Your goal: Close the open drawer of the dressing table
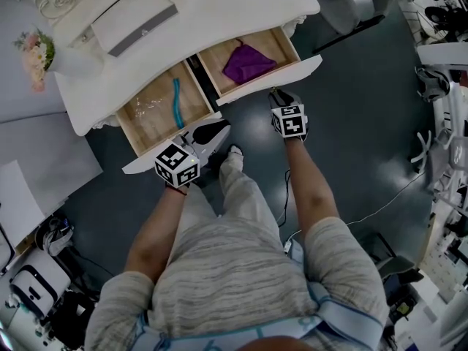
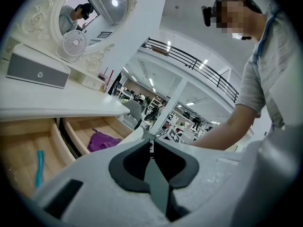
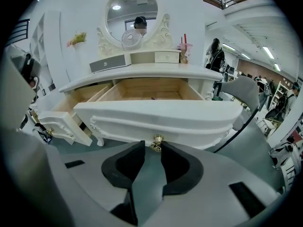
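While your right claw gapes, the drawer lies straight ahead, its knob between the tips.

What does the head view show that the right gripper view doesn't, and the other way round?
Head view only: the teal item in the left drawer, and the left gripper. Right gripper view only: the brass knob at the right gripper's open jaw tips, and the oval mirror. Both: the white dressing table, left drawer and right drawer open.
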Tool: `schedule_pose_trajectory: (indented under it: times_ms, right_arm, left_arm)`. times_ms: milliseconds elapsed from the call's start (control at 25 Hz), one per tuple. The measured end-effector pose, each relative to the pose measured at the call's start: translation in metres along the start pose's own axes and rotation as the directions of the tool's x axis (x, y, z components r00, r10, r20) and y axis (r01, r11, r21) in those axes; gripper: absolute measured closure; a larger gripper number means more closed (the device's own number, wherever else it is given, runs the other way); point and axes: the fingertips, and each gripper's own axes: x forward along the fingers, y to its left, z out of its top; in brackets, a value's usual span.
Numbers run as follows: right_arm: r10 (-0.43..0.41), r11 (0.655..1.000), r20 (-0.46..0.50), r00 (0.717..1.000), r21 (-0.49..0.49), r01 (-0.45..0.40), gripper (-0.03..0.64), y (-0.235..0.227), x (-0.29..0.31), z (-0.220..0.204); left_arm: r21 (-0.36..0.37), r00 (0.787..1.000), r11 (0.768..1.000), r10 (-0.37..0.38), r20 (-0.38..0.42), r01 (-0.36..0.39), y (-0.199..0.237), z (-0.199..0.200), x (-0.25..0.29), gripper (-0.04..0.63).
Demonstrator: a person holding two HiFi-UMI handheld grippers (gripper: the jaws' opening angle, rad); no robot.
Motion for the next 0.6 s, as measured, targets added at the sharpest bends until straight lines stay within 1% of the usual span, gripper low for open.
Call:
schedule_pose_trajectory:
  times_ms: [600]
  right_arm:
    - [0.013,1.000,0.024,1.000,0.015,-0.013,0.512,-0.001,0.035,0.044]
  left_arm:
    - [-0.032,0.999,0.999,0.029,0.043,-0.028,0.022,0.008,-0.008,0.560]
